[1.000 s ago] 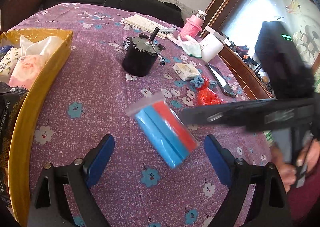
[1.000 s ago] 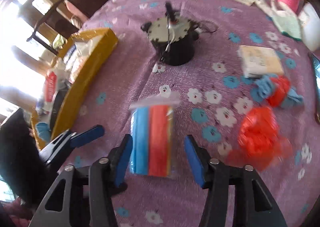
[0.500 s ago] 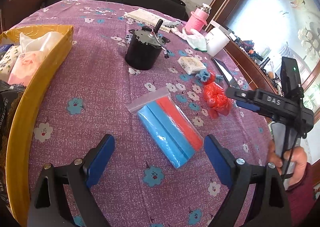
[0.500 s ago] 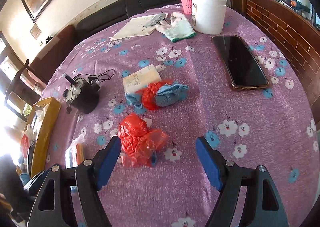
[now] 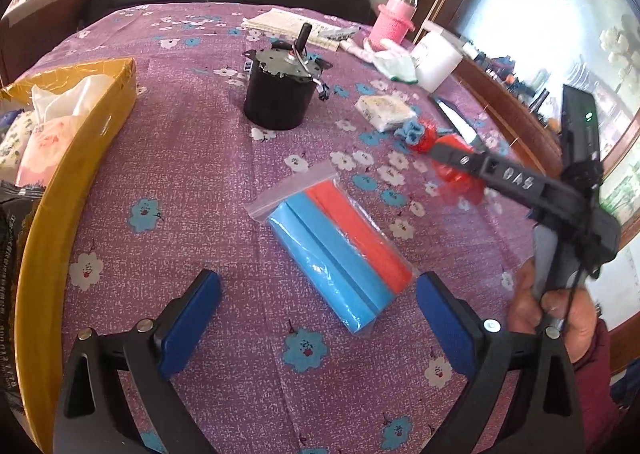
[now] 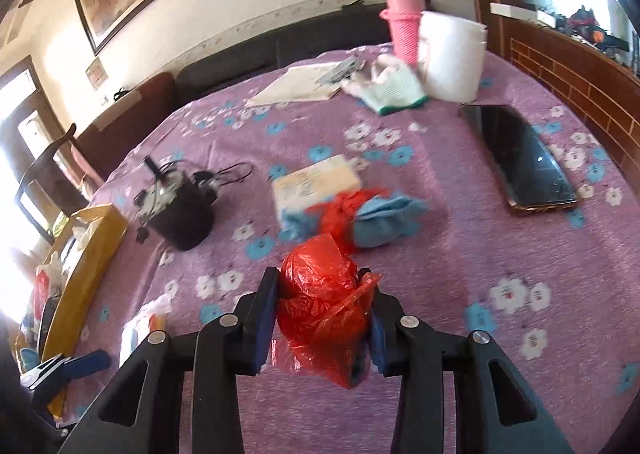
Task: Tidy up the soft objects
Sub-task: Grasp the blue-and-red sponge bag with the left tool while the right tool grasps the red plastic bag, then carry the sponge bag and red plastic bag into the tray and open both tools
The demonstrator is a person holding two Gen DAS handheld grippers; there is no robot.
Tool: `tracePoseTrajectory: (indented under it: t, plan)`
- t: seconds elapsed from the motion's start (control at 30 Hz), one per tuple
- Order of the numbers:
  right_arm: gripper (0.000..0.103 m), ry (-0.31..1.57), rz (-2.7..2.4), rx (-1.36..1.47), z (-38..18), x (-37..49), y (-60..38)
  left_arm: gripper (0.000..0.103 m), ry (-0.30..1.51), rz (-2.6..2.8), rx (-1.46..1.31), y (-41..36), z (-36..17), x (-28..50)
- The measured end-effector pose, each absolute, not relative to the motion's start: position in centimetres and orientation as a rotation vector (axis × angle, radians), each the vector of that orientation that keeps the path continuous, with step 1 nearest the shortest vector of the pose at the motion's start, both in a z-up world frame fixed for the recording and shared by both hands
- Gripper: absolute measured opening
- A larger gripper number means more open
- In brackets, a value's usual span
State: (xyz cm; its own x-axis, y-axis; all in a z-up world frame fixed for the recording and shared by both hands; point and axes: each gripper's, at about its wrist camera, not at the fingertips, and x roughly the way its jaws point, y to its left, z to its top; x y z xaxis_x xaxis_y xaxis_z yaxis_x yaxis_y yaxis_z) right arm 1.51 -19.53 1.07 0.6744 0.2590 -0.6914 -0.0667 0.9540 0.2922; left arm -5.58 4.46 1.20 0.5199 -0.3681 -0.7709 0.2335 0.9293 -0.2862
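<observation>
The right tongs [image 6: 324, 318] have swung over from the zip bag of blue and red sponges [image 5: 338, 250], which lies between the spread left tongs [image 5: 318, 324], and are closing on the crumpled red plastic bag [image 6: 326, 310], which could slip out because it is thin and slick.

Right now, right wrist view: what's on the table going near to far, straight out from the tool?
Red plastic bag between the closing pads → blue cloth with red bag → white packet → glove → pink bottle.
</observation>
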Motion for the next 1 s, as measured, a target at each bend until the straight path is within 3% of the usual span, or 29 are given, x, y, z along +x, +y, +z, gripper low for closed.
tracePoseTrajectory:
  t: [0.2, 0.53, 0.6, 0.63, 0.67, 1.0]
  plan:
    - [0.043, 0.824, 0.207, 0.343, 0.9, 2.0, -21.3, 0.097, 0.959, -0.347, -0.19, 2.9, 1.6, -4.6]
    - [0.043, 0.812, 0.229, 0.367, 1.2, 1.6, -21.8, 0.1, 0.994, -0.219, 0.118, -2.7, 0.2, -2.9]
    - [0.043, 0.817, 0.231, 0.367, 1.1, 1.7, -21.7, 0.084, 0.976, -0.192, 0.1, -2.1, 0.6, -3.2]
    - [0.043, 0.815, 0.23, 0.368, 1.1, 1.7, -21.8, 0.058, 0.963, -0.184, 0.092, -1.7, 0.9, -3.4]
    - [0.043, 0.814, 0.228, 0.366, 1.1, 1.7, -21.8, 0.048, 0.96, -0.199, 0.078, -1.4, 1.2, -3.7]
    - [0.043, 0.829, 0.195, 0.343, 0.6, 2.0, -21.6, 0.046, 0.829, -0.254, -0.112, 6.7, 6.6, -9.1]
